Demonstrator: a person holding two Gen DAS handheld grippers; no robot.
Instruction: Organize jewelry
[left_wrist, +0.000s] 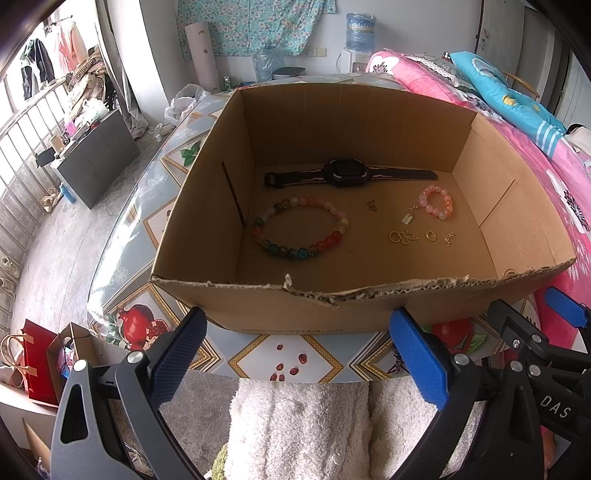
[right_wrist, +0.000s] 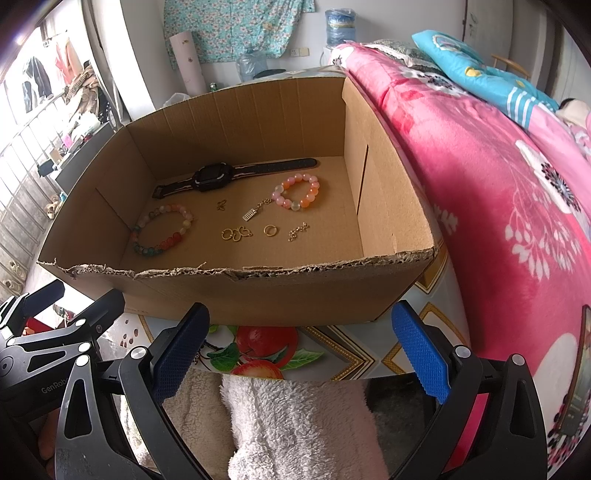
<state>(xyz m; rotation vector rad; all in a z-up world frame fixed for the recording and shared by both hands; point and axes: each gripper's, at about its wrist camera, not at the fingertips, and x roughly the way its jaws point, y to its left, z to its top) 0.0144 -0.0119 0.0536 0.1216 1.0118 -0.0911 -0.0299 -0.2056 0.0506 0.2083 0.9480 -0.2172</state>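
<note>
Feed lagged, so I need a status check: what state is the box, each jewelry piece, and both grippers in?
Cardboard box: open-topped, torn front rim.
Watch: lying flat, strap unbuckled.
Multicolour bracelet: flat on box floor.
Pink bracelet: flat, charm attached.
Gold ring: loose.
Left gripper: open, empty.
Right gripper: open, empty.

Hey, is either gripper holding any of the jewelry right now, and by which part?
Nothing is held. The left gripper and right gripper are both open and empty, outside the cardboard box.

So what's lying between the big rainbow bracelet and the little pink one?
A tiny gold charm on the box floor, between the big bracelet and the pink bracelet; both views show it.
</note>
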